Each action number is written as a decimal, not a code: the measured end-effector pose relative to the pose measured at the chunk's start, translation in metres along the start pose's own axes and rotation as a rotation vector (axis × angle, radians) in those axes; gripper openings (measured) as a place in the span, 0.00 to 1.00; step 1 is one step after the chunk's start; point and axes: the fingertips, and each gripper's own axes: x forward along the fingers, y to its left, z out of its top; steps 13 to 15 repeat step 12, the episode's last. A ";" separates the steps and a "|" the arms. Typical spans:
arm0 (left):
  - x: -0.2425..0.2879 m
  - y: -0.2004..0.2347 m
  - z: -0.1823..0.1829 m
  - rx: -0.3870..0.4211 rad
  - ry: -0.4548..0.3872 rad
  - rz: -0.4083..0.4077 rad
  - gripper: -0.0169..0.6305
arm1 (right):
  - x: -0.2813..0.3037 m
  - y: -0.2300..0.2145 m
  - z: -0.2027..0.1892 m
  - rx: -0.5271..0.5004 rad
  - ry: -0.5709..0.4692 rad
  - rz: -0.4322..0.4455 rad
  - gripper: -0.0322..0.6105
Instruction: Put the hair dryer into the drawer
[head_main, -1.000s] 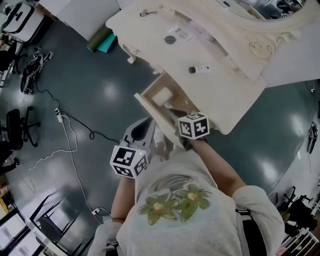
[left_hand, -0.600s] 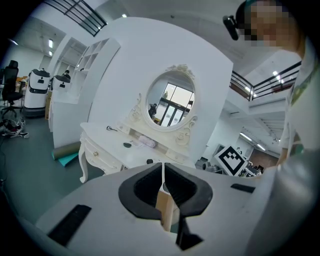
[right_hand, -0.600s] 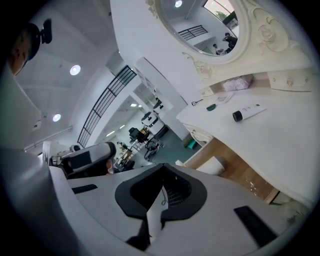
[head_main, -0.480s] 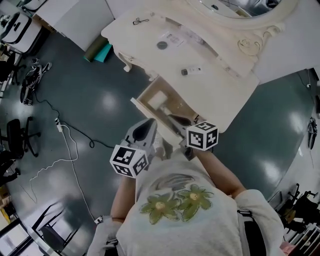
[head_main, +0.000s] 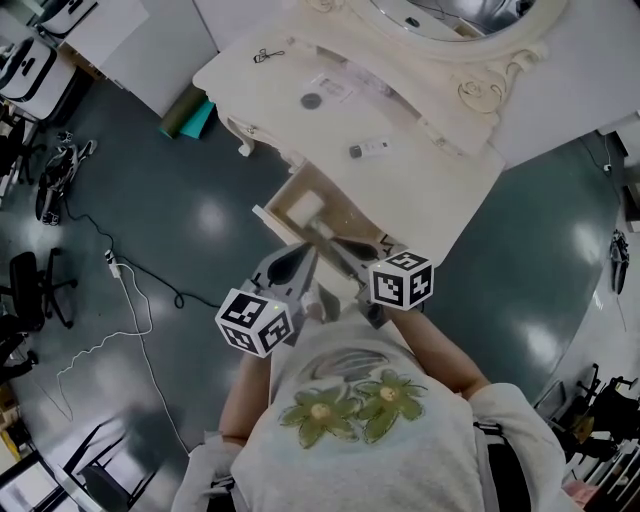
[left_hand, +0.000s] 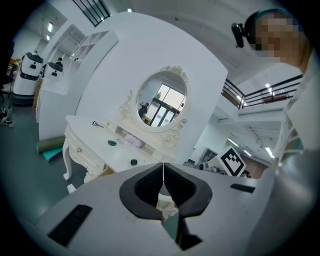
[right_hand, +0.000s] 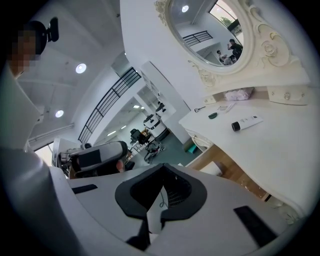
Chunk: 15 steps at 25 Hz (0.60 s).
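The left hand-held gripper (left_hand: 163, 171) has barely shifted. It hangs just in front of the person's chest, jaws clenched tip to tip on nothing.

Right of it the drawer (head_main: 272, 222) stands pulled out from under the bench (head_main: 425, 195). A second ago the right hand-held gripper (right_hand: 162, 170) was down over the drawer's open top. It has since come up and back toward the person, and its jaws are pressed together with nothing between them. Through the gap behind its tips a vent grille and a thin loop of cord show, which I take for the hair dryer (right_hand: 173, 198) lying below in the drawer. From the head view I cannot make its outline out for certain.

Judging by that, the hair dryer has been let go inside the drawer and the task's one step looks done. At most the drawer is left to push in.

The floor (head_main: 160, 190) is dark and glossy. An office chair (head_main: 30, 290) and loose cables (head_main: 112, 262) sit at the far left, and a teal roll (head_main: 197, 115) lies by the bench leg. The cream bench top carries a small dark disc (head_main: 311, 100) and a white tube (head_main: 368, 150), well apart. An oval mirror (left_hand: 161, 100) in a carved frame stands at its back.
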 end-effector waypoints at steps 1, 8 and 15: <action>0.000 -0.001 0.001 0.008 0.000 -0.002 0.05 | 0.000 0.000 0.001 -0.003 0.000 0.000 0.08; -0.002 -0.006 0.002 0.012 0.009 -0.006 0.04 | -0.005 0.007 0.004 -0.020 -0.002 0.009 0.08; -0.004 -0.007 0.002 -0.010 0.008 -0.007 0.04 | -0.007 0.009 0.001 -0.021 0.003 0.016 0.08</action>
